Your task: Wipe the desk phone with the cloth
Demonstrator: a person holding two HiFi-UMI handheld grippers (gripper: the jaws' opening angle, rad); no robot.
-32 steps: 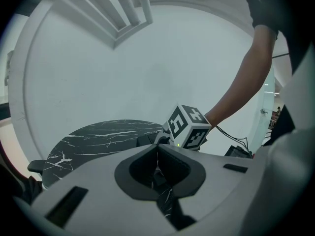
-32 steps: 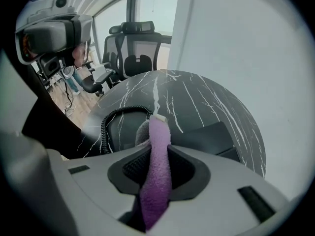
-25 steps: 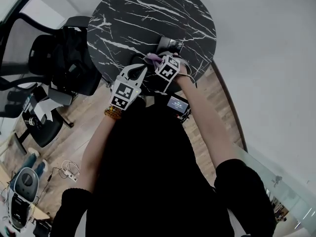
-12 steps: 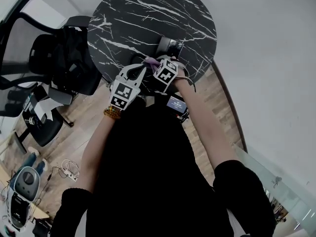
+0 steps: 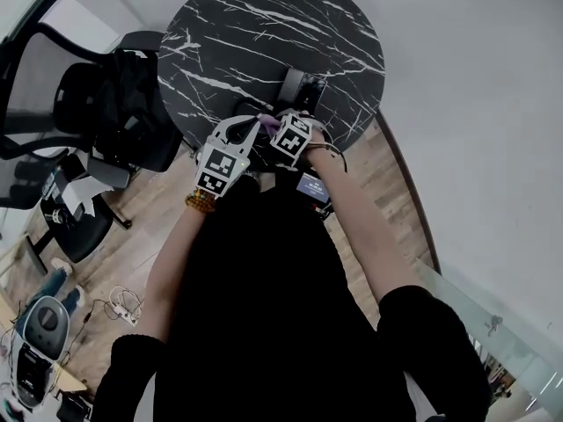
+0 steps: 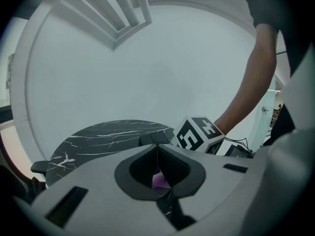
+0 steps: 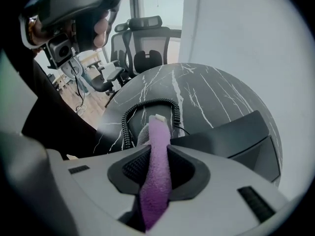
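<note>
The dark desk phone (image 5: 300, 87) sits on the near part of the round black marble table (image 5: 264, 25). In the right gripper view its body (image 7: 236, 136) lies just right of the jaws, with its coiled cord (image 7: 129, 119) ahead. My right gripper (image 7: 156, 149) is shut on a purple cloth (image 7: 156, 181), which sticks out past the tips, just short of the phone. In the head view this gripper (image 5: 278, 124) hangs at the table's near edge. My left gripper (image 5: 250, 127) is beside it on the left, jaws shut (image 6: 157, 145) with nothing held; the cloth (image 6: 158, 181) shows behind them.
Black office chairs (image 5: 97, 104) stand left of the table, one holding a dark bag. Below is wooden floor (image 5: 132, 227) with cables. A white wall (image 5: 475, 104) curves round the right side. A small lit device (image 5: 315, 185) hangs at the person's waist.
My right gripper with the cloth has drawn back from the phone toward the table's near edge, uncovering more of the phone. The left gripper has barely moved.
</note>
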